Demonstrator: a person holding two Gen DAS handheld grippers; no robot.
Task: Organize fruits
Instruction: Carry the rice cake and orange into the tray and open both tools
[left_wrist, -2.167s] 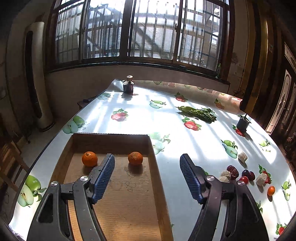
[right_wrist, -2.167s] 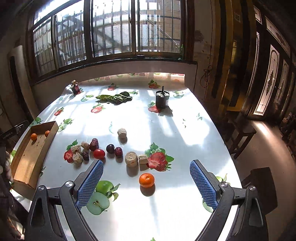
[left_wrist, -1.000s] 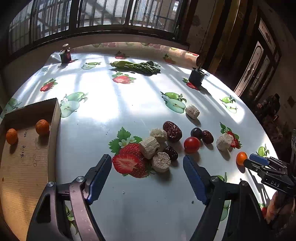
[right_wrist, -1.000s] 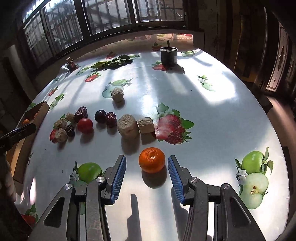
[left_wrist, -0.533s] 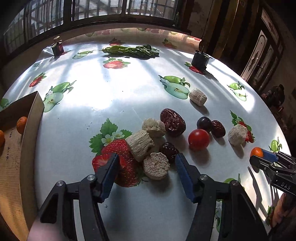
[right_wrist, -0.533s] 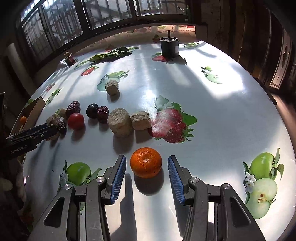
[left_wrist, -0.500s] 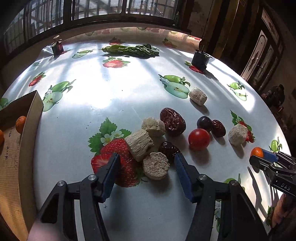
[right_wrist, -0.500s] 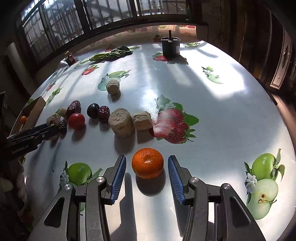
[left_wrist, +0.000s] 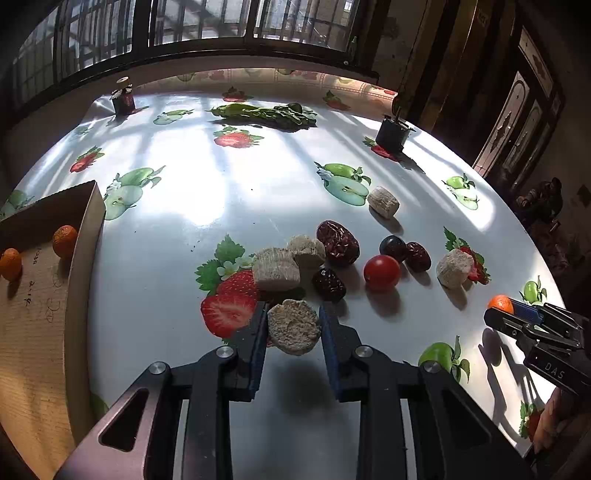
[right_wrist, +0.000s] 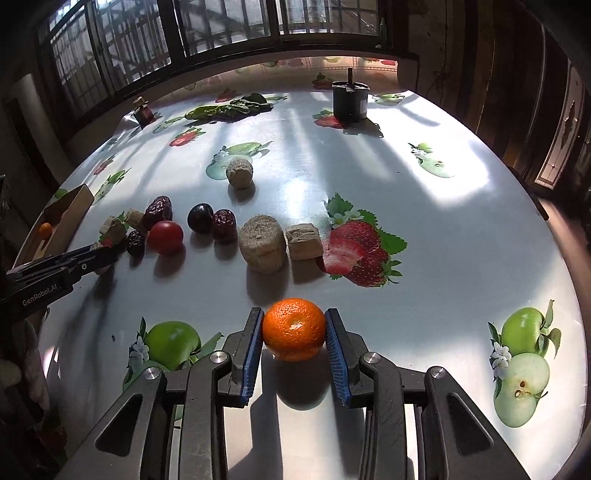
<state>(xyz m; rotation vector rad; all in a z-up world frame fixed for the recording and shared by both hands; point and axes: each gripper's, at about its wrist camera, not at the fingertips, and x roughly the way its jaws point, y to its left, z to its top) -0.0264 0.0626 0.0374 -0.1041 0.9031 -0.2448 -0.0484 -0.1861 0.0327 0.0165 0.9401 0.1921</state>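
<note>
Grippers are both clamped on items over the fruit-print tablecloth. The left gripper has just been closing; its blue pads now press both sides of a round beige cake-like piece, held just in front of the cluster of dried dates and a cherry tomato. The right gripper has also just been closing and grips a mandarin between its pads. The cardboard tray at the table's left edge contains two mandarins.
</note>
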